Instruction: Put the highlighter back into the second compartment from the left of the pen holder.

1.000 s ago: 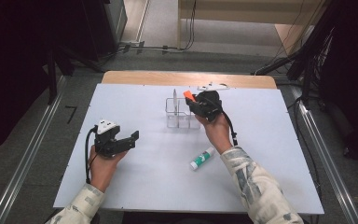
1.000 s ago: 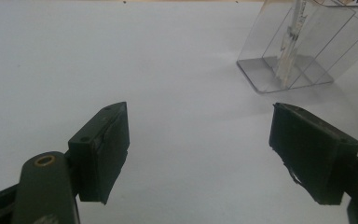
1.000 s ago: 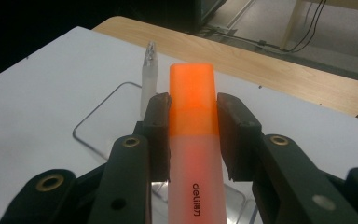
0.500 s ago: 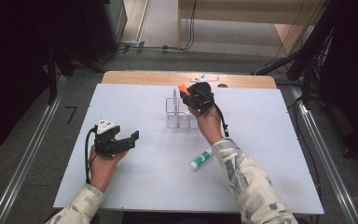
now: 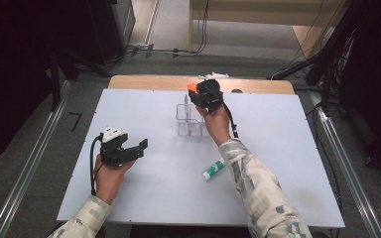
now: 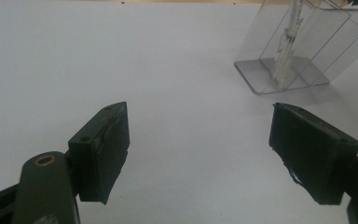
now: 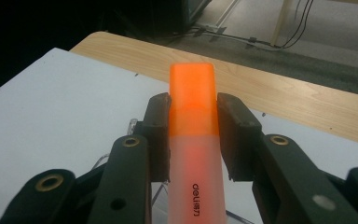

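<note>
Now we pinch the orange highlighter (image 7: 192, 140) between our right gripper's (image 5: 204, 94) jaws, its long axis along them, the clear organizer (image 5: 189, 120) just below; our left gripper (image 5: 129, 150) waits spread, well apart.

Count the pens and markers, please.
2: an orange translucent plastic highlighter clamped in the right claw, and a thin white pen upright in the clear plastic organizer. Others may be hidden.
</note>
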Demonstrator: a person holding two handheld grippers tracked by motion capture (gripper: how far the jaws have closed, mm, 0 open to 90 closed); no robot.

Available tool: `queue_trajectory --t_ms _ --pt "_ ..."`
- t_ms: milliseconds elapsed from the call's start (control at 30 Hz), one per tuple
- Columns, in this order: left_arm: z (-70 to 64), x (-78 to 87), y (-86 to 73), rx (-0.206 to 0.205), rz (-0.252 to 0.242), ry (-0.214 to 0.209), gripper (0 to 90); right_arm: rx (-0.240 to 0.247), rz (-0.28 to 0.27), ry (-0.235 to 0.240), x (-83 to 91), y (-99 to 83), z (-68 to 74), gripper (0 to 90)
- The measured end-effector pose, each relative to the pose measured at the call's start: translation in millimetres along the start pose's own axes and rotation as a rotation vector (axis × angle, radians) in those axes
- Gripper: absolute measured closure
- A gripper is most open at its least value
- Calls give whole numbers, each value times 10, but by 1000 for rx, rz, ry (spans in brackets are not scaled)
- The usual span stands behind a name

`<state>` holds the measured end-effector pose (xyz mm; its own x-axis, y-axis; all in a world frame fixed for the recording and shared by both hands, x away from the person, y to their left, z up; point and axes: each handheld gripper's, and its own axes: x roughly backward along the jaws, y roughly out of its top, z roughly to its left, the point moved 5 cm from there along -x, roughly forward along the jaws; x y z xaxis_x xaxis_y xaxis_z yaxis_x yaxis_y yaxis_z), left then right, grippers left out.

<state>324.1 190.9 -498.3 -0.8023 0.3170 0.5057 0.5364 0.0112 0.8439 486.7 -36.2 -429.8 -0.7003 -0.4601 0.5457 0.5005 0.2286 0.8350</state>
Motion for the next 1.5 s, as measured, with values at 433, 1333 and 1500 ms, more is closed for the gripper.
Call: queue_trajectory --t_ms 433,1333,1500 --pt "8 1 -2 2 3 1 210 -6 5 6 -49 67 30 645" --pt "14 2 -3 3 3 1 210 -31 7 25 -2 36 34 638" --pt "12 2 -5 0 6 3 210 -28 4 37 56 -22 29 599"
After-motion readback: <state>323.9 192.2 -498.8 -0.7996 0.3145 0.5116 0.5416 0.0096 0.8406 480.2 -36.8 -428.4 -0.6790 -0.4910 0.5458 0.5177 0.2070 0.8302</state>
